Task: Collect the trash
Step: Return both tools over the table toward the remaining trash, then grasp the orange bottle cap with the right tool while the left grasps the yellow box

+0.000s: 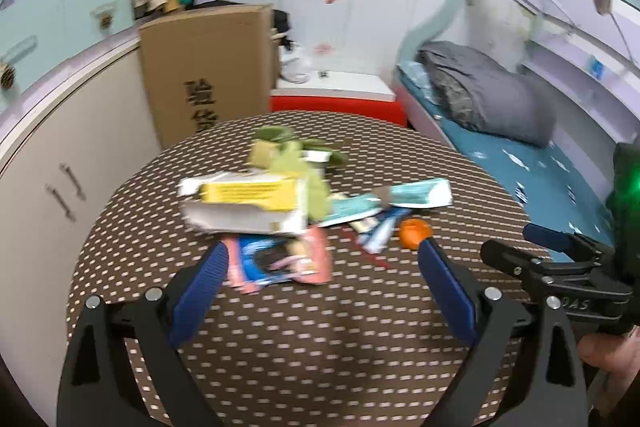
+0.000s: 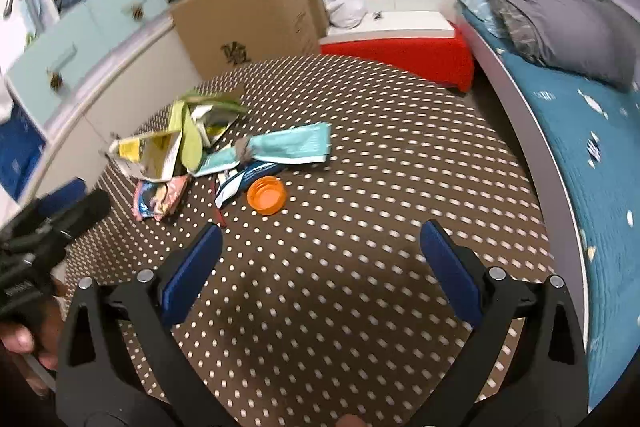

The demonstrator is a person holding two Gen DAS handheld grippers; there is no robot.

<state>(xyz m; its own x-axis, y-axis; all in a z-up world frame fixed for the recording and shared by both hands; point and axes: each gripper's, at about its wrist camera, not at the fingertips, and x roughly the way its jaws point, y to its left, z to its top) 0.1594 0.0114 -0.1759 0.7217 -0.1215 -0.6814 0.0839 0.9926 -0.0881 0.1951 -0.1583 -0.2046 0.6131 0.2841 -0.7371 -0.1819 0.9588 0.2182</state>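
The trash sits in a loose pile mid-tabletop [image 2: 360, 147]: a torn box [image 1: 248, 207], wrappers [image 1: 280, 261], a teal sachet [image 2: 288, 147] and an orange cap [image 2: 266, 200]. Both the left gripper [image 1: 324, 263] and right gripper [image 2: 320, 247] hang spread and empty short of it, so this looks like the approach. Next, one must close on a piece, likely the nearest wrapper or cap.

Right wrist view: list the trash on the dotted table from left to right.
Pink snack wrapper → yellow-and-white carton → orange cap → teal-and-white pouch. The green scraps and blue wrapper overlap the pile, so I leave them out.
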